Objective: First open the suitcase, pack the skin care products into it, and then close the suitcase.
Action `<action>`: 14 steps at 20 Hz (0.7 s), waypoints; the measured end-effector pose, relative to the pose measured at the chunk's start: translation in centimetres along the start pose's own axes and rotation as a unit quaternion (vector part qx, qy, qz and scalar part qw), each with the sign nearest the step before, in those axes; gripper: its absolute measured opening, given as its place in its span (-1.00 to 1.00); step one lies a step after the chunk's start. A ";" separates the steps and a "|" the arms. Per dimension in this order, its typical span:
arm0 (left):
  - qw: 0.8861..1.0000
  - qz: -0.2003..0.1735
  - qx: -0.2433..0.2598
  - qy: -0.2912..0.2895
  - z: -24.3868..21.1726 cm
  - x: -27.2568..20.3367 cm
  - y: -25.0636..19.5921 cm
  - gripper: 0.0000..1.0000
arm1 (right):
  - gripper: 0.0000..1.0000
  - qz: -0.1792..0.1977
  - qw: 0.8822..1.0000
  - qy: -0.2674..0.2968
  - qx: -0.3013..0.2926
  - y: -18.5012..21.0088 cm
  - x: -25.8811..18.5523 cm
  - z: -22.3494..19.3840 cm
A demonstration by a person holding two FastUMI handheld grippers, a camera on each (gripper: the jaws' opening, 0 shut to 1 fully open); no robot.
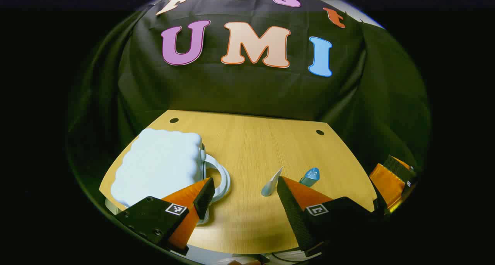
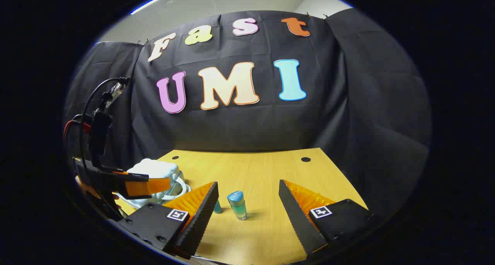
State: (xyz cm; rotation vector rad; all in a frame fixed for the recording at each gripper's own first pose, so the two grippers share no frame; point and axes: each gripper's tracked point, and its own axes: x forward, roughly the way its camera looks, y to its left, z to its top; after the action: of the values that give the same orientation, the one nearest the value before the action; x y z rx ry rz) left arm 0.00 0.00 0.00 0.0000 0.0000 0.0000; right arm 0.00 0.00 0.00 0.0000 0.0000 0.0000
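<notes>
In the left gripper view, the left gripper (image 1: pixel 243 191) sits low in the frame with its jaws spread wide and nothing between them, over a light wooden desk (image 1: pixel 251 141). A pale blue, cloud-shaped suitcase (image 1: pixel 158 164) lies closed at the lower left of the desk, its white looped handle (image 1: pixel 218 176) just beside the left finger. Near the centre bottom, a pale tube (image 1: pixel 272 183) and a small blue-capped bottle (image 1: pixel 310 176) stand close beside each other, right behind the tip of the right finger. The right gripper (image 1: pixel 390 180) shows at the far right edge. In the right gripper view, the right gripper (image 2: pixel 247 203) also holds its jaws wide apart and empty, with the blue-capped bottle (image 2: pixel 237 205) upright on the desk (image 2: pixel 263 168) between the fingers. The suitcase (image 2: pixel 154 170) lies at the lower left, partly behind the left gripper (image 2: pixel 143 185), whose jaw state I cannot tell from here.
</notes>
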 end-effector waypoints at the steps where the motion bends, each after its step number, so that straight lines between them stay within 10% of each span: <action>1: 1.000 -0.002 -0.008 0.004 0.1 0.0 0.1 0.92 | 0.97 0.001 1.000 0.002 -0.001 0.1 0.1 -0.2; 14: 0.994 0.001 -0.035 0.100 -2.0 1.3 2.9 0.89 | 0.96 0.039 0.999 0.029 0.007 2.0 0.5 -3.0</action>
State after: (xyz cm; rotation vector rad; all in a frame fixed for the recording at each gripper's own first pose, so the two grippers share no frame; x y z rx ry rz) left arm 1.34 2.90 -1.97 -0.0708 0.2001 0.0030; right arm 0.51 2.04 -3.04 0.0144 0.0575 0.0777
